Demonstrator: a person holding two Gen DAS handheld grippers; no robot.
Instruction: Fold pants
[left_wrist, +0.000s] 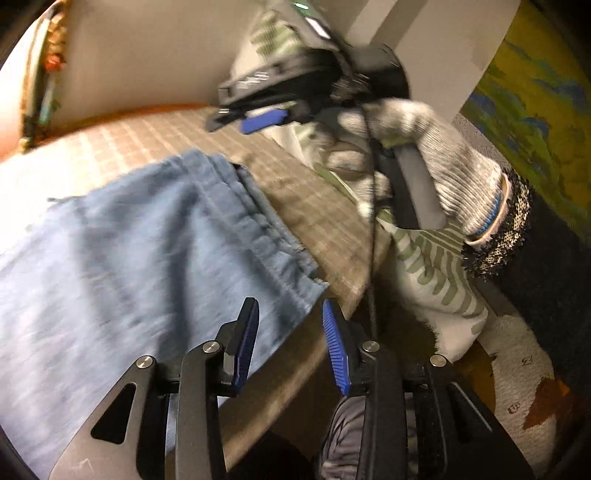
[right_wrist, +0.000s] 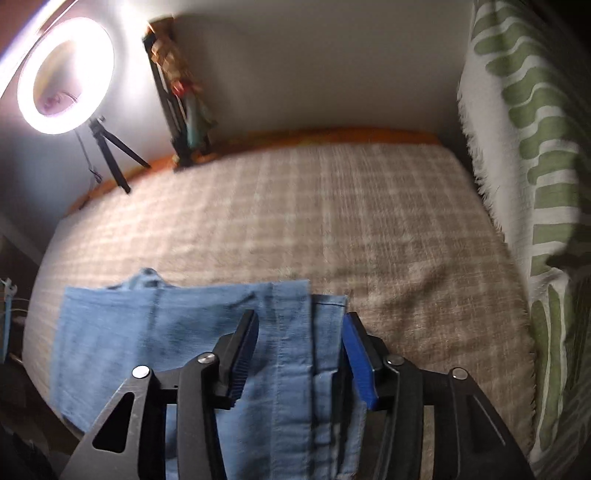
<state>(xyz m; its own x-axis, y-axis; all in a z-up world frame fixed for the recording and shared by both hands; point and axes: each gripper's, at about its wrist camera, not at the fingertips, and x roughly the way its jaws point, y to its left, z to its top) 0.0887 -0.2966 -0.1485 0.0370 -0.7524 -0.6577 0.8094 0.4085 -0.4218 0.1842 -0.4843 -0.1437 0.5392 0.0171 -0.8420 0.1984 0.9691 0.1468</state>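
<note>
Blue pants (left_wrist: 140, 236) lie flat on a beige checked blanket (left_wrist: 317, 206), waistband toward the blanket's edge. My left gripper (left_wrist: 290, 332) hovers over the waistband corner, open, its blue pads clear of the cloth. In the right wrist view the pants (right_wrist: 184, 332) lie folded, layered edges showing. My right gripper (right_wrist: 301, 339) stands open over the right edge, cloth under the gap but not pinched. The left wrist view also shows the right gripper (left_wrist: 258, 110), blurred, held by a grey gloved hand (left_wrist: 436, 162) above the blanket's far side.
A lit ring light (right_wrist: 64, 75) on a small tripod and a framed figure (right_wrist: 184, 99) stand against the back wall. White cloth with green stripes (right_wrist: 524, 147) hangs along the right side. The blanket's edge drops to a patterned rug (left_wrist: 524, 369).
</note>
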